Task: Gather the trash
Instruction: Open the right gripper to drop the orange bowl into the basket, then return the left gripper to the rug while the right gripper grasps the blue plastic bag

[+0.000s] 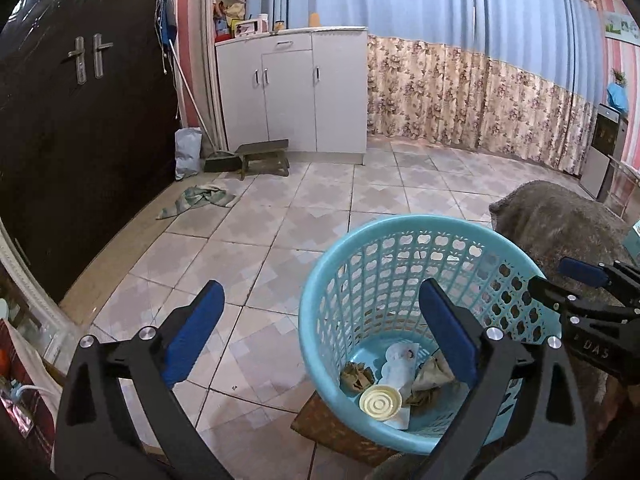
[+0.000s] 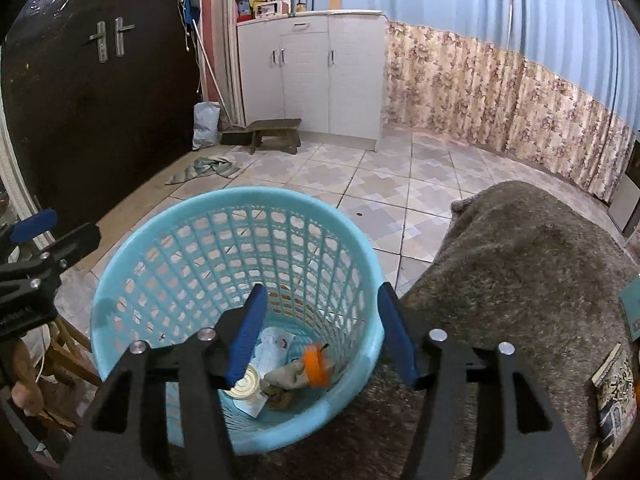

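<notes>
Turquoise plastic basket [image 2: 236,264], lattice walls w/ apple-shaped holes, sits lower centre; inside: cream ridged lid [image 1: 380,399], white paper [image 1: 400,364], crumpled brownish wrappers [image 1: 356,376]. Right-wrist view only: orange-capped bottle [image 2: 316,366] in there. Left tongs [image 1: 320,320] wide apart, empty; right tongs [image 2: 322,328] apart above basket, nothing clamped. Grey fuzzy blanket [image 2: 520,272] beside basket.

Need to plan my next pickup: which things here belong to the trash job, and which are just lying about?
Job:
- light blue perforated plastic basket
- round cream plastic lid in it
- orange plastic cap in it
- white printed paper scrap in it

Lying about:
- green crumpled cloth on the floor
- small dark wooden stool
- white cabinet
</notes>
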The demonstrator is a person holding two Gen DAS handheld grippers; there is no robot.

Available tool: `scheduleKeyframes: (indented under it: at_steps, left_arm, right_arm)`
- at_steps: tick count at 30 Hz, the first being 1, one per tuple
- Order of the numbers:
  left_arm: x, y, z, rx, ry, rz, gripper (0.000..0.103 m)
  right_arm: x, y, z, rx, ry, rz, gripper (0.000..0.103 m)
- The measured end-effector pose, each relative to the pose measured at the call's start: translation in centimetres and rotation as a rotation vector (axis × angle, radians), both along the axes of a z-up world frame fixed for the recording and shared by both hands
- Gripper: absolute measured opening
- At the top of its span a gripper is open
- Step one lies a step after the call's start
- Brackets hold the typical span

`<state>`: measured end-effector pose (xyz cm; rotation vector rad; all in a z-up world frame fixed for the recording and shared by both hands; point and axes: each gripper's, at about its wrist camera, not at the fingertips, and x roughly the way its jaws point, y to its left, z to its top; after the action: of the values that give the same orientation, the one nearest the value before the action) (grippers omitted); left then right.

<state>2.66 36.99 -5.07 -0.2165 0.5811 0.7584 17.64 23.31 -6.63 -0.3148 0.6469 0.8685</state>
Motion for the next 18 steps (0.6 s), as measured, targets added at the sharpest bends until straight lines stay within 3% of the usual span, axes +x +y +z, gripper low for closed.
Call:
scheduleKeyframes:
  at_steps: [4,13,18]
  left_arm:
    - [-0.1,-0.7,0.5,0.008,-0.002,0.002,0.095]
    - [1.2,-4.6,2.6,0.024,-0.019,-0.037,0.097]
    - [2.8,-7.7,4.0,0.04,-0.032,-0.087,0.097]
  right_arm:
    - [0.6,-1.6,0.6,0.021,-0.005,-0.034,0.071]
    - [2.3,-6.7,2.3,0.048,-0.03,-0.131,0.081]
    - [4.4,-11.8,3.2,0.064,-0.036,-0.238,0.082]
